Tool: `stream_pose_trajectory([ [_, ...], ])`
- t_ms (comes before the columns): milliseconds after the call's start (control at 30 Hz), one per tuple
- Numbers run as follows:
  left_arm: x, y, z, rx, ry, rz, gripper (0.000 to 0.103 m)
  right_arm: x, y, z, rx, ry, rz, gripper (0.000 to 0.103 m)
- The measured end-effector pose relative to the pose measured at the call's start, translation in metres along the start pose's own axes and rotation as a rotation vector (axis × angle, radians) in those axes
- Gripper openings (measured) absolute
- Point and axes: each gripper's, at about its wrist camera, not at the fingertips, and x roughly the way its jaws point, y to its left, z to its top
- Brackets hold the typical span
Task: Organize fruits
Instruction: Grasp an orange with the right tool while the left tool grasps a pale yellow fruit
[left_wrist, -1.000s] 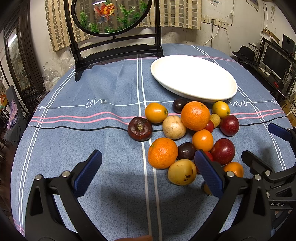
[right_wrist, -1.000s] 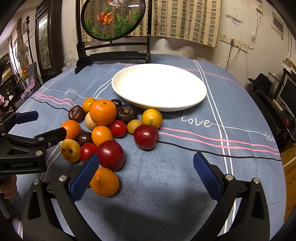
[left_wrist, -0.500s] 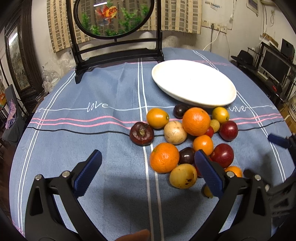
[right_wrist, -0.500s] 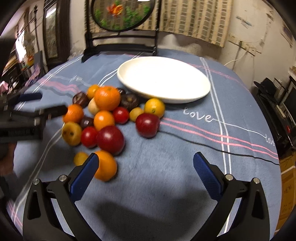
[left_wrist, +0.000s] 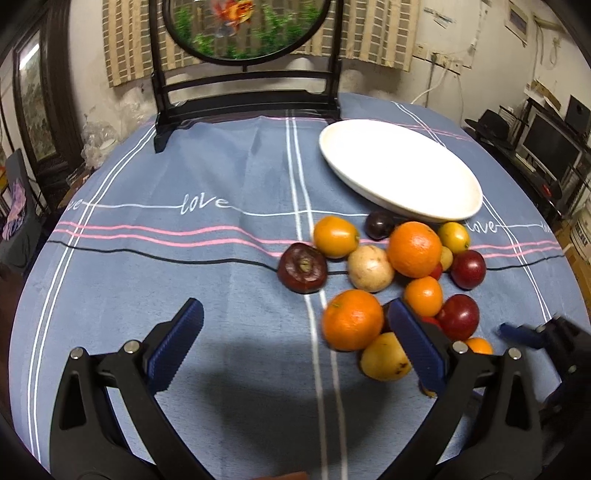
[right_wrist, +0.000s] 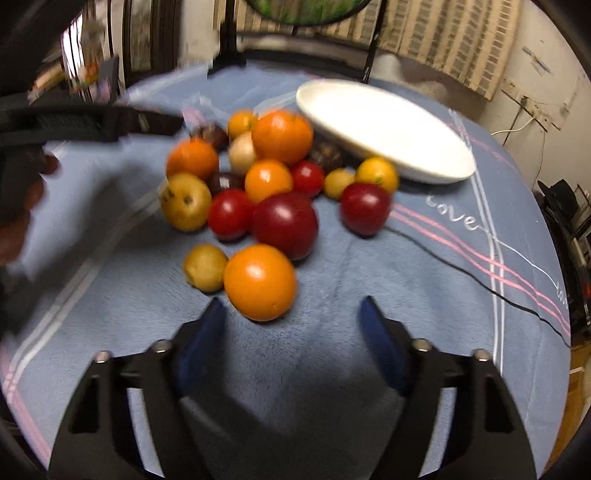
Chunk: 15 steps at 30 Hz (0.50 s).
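Observation:
A pile of oranges, red plums, dark fruits and yellow fruits lies on the blue cloth in front of an empty white plate (left_wrist: 402, 170), which also shows in the right wrist view (right_wrist: 384, 129). My left gripper (left_wrist: 295, 343) is open and empty, hovering left of a large orange (left_wrist: 352, 319) and a yellow pear (left_wrist: 384, 356). My right gripper (right_wrist: 291, 338) is open and empty, just behind a near orange (right_wrist: 260, 282) with a small yellow fruit (right_wrist: 205, 267) beside it. The right wrist view is blurred by motion.
A dark wooden stand (left_wrist: 243, 99) holding a round fish picture stands at the table's back. The blue tablecloth (left_wrist: 184, 258) has white, pink and black stripes. Shelves and monitors (left_wrist: 550, 147) stand off the table to the right.
My right gripper has moved down and forward toward the near orange, and its jaws have narrowed. My left gripper has shifted slightly closer to the pile and stays open.

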Motion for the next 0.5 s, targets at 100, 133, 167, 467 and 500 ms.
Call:
stream_pose_trajectory([
  [100,0.005,0.001,-0.003,0.011,0.026,-0.017,0.101,0.0,0.0,0.006,-0.002,-0.02,0.038,0.043],
  [133,0.006,0.0,-0.005,0.022,0.035,-0.03,0.101,0.0,0.001,0.007,-0.005,-0.028,0.047,0.038],
  [167,0.007,-0.001,-0.007,0.033,0.038,-0.04,0.101,0.0,0.003,0.008,-0.013,-0.034,0.031,0.038],
  [467,0.006,-0.014,-0.033,0.115,0.075,-0.114,0.101,-0.021,-0.016,0.001,0.076,-0.106,0.08,0.038],
  [500,0.008,-0.019,-0.035,0.131,0.089,-0.116,0.101,-0.019,-0.017,0.004,0.08,-0.111,0.083,0.038],
])
